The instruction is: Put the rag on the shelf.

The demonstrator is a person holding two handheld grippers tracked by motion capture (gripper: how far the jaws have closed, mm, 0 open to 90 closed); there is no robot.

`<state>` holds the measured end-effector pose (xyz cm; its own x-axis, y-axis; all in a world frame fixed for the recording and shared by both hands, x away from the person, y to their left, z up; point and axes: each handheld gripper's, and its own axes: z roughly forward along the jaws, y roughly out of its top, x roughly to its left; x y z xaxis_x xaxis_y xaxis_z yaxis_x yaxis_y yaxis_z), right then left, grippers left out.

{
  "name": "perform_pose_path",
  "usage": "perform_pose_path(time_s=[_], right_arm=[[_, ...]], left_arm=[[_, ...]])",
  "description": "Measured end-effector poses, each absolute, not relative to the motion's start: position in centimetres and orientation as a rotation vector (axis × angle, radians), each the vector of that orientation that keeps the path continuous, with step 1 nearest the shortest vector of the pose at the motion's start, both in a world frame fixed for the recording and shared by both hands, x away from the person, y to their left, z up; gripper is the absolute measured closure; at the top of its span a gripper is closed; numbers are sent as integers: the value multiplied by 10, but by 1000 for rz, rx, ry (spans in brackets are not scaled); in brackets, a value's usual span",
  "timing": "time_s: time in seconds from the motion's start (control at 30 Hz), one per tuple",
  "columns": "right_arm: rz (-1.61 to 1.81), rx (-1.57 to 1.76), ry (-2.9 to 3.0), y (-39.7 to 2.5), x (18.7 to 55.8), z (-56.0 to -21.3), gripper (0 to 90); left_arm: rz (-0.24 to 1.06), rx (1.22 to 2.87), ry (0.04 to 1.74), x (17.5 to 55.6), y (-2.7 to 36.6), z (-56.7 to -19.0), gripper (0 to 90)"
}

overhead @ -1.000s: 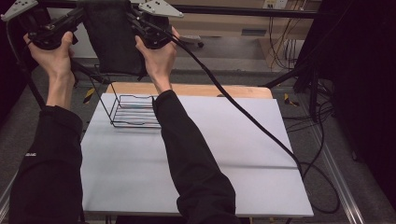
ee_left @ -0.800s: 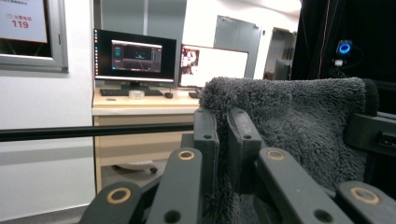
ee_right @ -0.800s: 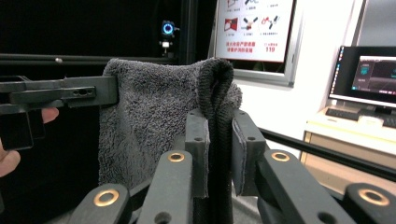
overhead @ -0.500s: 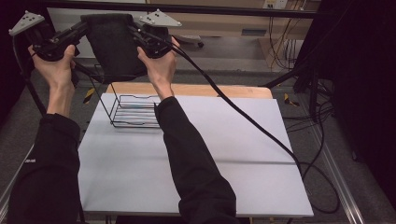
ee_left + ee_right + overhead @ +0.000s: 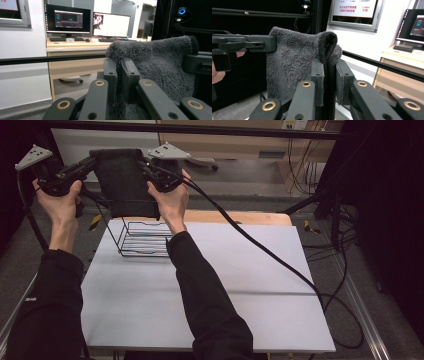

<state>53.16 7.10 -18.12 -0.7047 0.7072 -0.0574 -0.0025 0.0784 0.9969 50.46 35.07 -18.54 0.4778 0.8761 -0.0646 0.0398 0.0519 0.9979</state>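
A dark grey fluffy towel (image 5: pixel 125 180) hangs spread in the air above the far left of the table, over a black wire basket (image 5: pixel 142 237). My left gripper (image 5: pixel 92 162) is shut on its upper left corner, and my right gripper (image 5: pixel 142 165) is shut on its upper right corner. In the left gripper view the towel (image 5: pixel 155 67) is pinched between the jaws of the left gripper (image 5: pixel 119 75), with the other gripper holding its far edge. In the right gripper view a folded edge of the towel (image 5: pixel 294 62) runs between the jaws of the right gripper (image 5: pixel 329 77).
The white table top (image 5: pixel 240 270) has a wooden strip (image 5: pixel 250 217) along its far edge. A thick black cable (image 5: pixel 265 255) trails from the right gripper across the table and off its right side. A black frame bar (image 5: pixel 225 130) crosses behind the grippers.
Both grippers have come lower and slightly right with the towel still stretched between them, bringing its hanging end down toward the wire basket.
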Motion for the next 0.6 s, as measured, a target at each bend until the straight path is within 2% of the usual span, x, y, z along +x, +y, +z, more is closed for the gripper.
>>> perform_pose_path(time_s=[0.6], right_arm=[[1712,668,1788,60,517,-200,794]], left_arm=[[790,1416,814,487,346,-193,831]])
